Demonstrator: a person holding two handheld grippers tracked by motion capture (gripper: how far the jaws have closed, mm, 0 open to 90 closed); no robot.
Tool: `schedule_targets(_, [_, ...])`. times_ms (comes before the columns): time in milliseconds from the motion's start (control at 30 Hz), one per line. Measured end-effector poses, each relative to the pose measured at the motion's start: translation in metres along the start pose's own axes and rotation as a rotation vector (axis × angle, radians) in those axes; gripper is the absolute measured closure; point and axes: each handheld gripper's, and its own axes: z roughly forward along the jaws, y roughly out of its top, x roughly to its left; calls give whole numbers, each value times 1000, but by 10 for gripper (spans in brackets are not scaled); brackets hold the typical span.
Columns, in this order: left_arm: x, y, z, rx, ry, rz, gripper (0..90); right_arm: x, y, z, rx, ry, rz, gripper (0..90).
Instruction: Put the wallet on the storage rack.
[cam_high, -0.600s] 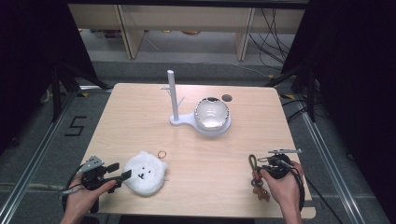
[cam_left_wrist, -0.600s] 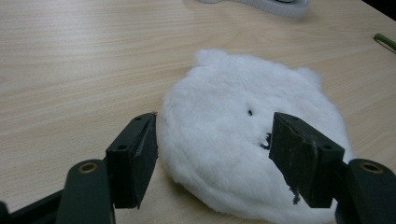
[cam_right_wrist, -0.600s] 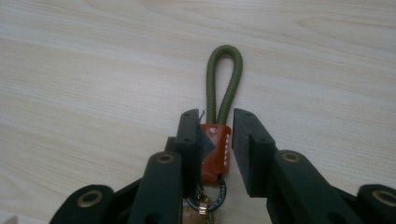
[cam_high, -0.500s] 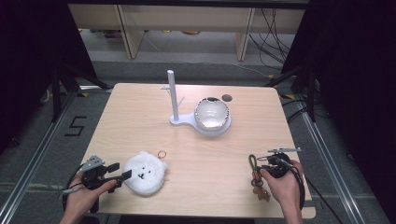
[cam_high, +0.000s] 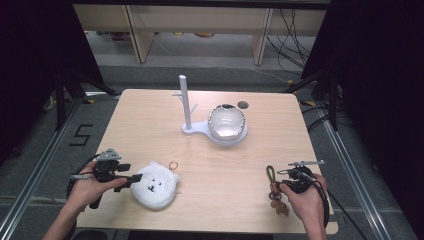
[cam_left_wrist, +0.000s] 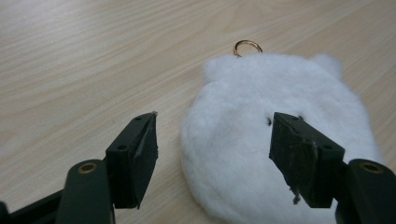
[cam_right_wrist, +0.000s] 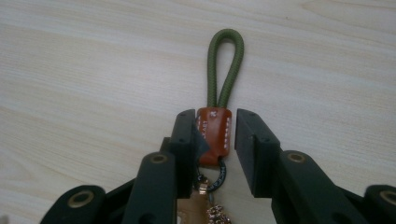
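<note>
A white plush bear face with a gold ring lies at the front left of the table. My left gripper is open at its left edge; in the left gripper view the jaws straddle the plush, ring beyond. At the front right lies a keychain with a green cord loop and a brown leather tab. My right gripper stands around the tab, left jaw touching it, right jaw a sliver away. The right gripper is low on the table.
A white stand with an upright post and a shiny bowl on its base sits at the table's far middle. A small dark disc lies behind the bowl. Bare wood stretches between the two grippers.
</note>
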Motion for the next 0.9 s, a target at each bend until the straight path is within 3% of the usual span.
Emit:
schedule_targets(67, [3, 5, 4, 53, -1, 16, 314, 2, 2, 0, 8, 7, -6, 693])
schedule_targets(133, [2, 7, 7, 73, -15, 22, 312, 3, 3, 2, 15, 0, -10, 688])
schedule_targets(300, [-2, 9, 11, 72, -14, 33, 311, 10, 7, 2, 22, 8, -27, 674])
schedule_targets(367, [-2, 10, 11, 81, -32, 46, 311, 12, 8, 1, 22, 17, -16, 671])
schedule_targets(533, [-3, 13, 14, 85, -31, 45, 309, 13, 6, -1, 20, 20, -46, 663])
schedule_targets(567, [-1, 13, 14, 99, -27, 52, 309, 13, 5, -1, 25, 6, -34, 662])
schedule_targets(700, [1, 14, 19, 123, -35, 49, 305, 13, 4, -3, 30, 22, -35, 658])
schedule_targets(733, [3, 16, 20, 151, -40, 61, 302, 14, 5, -3, 36, 23, -18, 655])
schedule_targets(833, [3, 17, 22, 163, -41, 63, 297, 14, 6, -2, 43, 21, -29, 647])
schedule_targets(867, [3, 19, 24, 201, -37, 68, 291, 14, 7, -1, 45, 14, -31, 644])
schedule_targets(900, [3, 19, 24, 201, -37, 68, 291, 14, 7, -1, 45, 14, -31, 644])
